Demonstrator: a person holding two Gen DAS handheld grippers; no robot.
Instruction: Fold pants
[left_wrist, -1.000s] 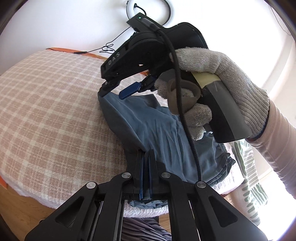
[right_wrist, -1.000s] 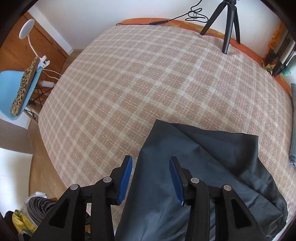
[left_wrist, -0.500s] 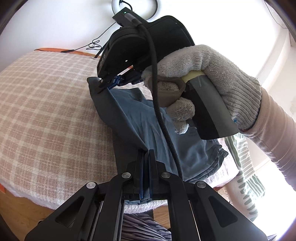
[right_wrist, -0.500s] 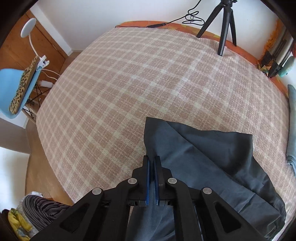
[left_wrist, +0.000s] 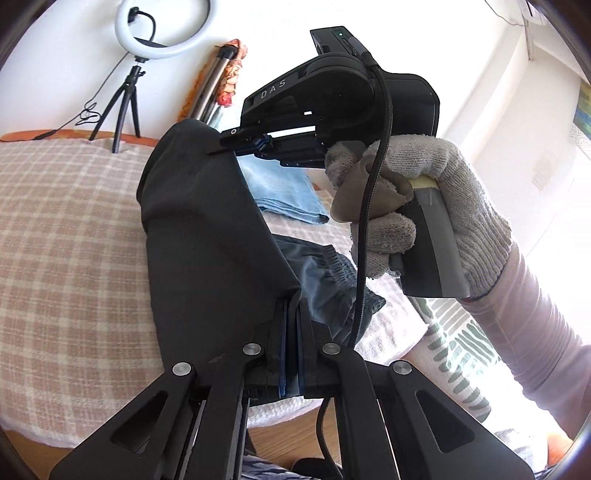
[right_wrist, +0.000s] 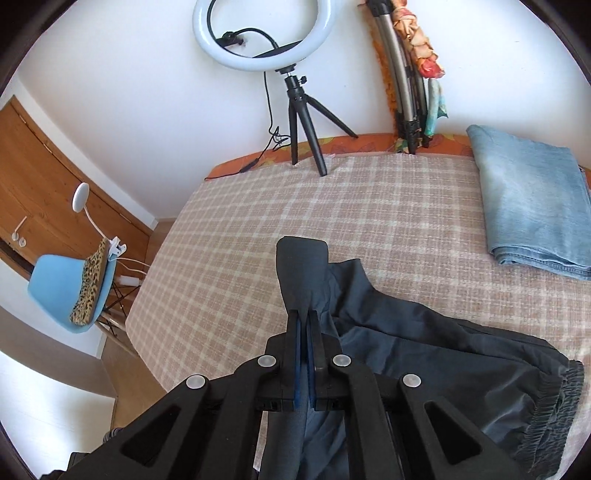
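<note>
A wide bed covered in a pink-and-cream checked blanket (right_wrist: 332, 206) fills both views, with an orange patterned edge along the white wall. On it lie the dark slate-grey pants of thin woven fabric (right_wrist: 424, 354), their gathered elastic waistband toward the right edge of the right wrist view. The leg end is lifted clear of the blanket, held up at two points, so that in the left wrist view the cloth (left_wrist: 207, 236) hangs as a taut dark sheet between the two tools.

A folded light-blue denim garment (right_wrist: 532, 199) rests on the bed's far right corner, well apart from the pants. By the wall stands a white ring light on a small black tripod (right_wrist: 262, 37), its feet on the bed's far edge; beside the bed sits a pale blue plastic chair (right_wrist: 55, 284) carrying a leopard-print item.

A hand in a grey knitted glove (left_wrist: 413, 206) holds the right tool (left_wrist: 255, 142), whose blue-padded jaws are pressed together on the hem of the pants. The left tool (left_wrist: 291, 332) is likewise clamped fully down on a fold of the same fabric.
</note>
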